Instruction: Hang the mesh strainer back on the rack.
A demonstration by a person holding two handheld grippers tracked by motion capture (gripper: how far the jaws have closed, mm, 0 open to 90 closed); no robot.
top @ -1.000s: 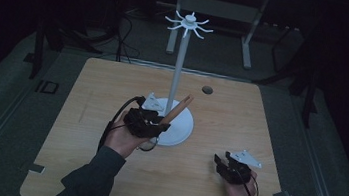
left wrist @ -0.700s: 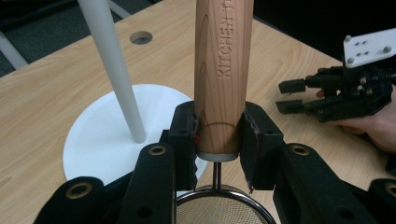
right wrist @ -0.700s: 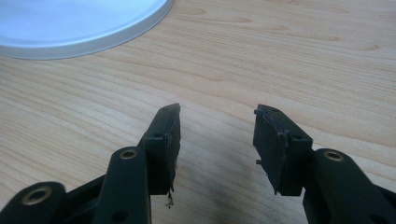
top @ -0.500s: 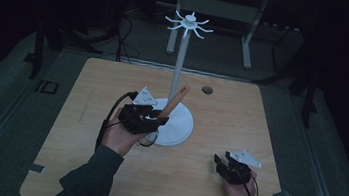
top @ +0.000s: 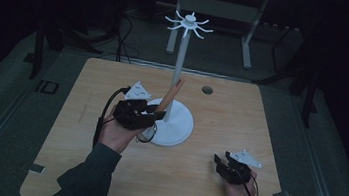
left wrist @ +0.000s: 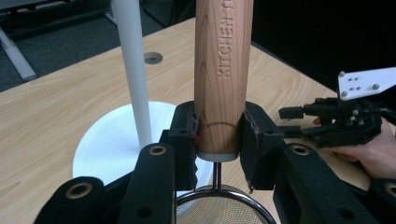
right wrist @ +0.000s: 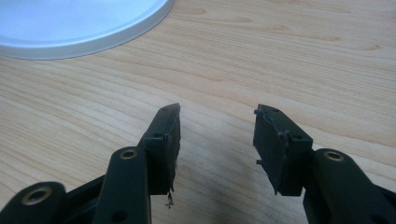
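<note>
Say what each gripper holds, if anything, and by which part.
The left gripper grips a strainer by the lower end of its wooden handle, just above the mesh bowl. The right gripper is open and holds nothing.

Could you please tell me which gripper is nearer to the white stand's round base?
Left. The left gripper, shut on the strainer's wooden handle, sits at the edge of the round base, just left of the pole. The right gripper rests apart on the table, open, nearer the person.
</note>
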